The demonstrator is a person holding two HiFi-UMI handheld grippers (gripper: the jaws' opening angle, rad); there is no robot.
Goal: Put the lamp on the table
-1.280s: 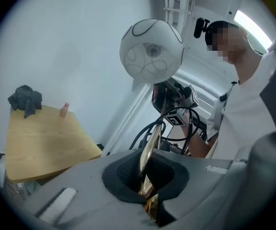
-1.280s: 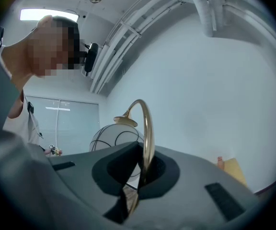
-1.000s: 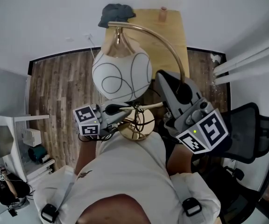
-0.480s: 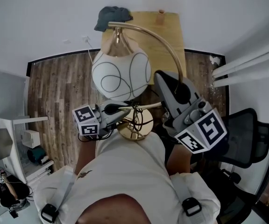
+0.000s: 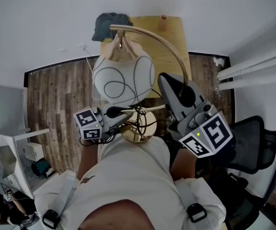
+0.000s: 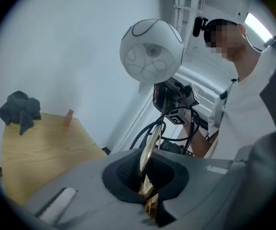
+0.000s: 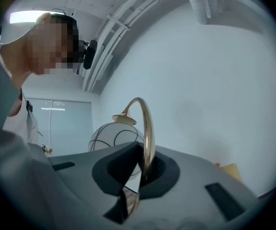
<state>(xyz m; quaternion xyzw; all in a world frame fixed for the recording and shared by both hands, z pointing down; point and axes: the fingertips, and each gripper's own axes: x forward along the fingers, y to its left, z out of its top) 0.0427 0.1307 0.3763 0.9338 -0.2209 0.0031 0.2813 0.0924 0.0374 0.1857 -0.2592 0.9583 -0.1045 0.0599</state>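
One lamp [image 5: 122, 75], stem pinched by two: left gripper [image 6: 148, 195], right gripper [image 7: 137, 181]

**Lighting and picture quality: bright, even, heavy edge distortion**

Bright, diffuse room light comes from a ceiling strip light [image 6: 258, 26] overhead. Shadows are soft. Both my gripper views bend hard and darken at the rim, and the near foreground is soft. The lamp stem [image 7: 148, 133] shows mild glints. My head view is sharp.
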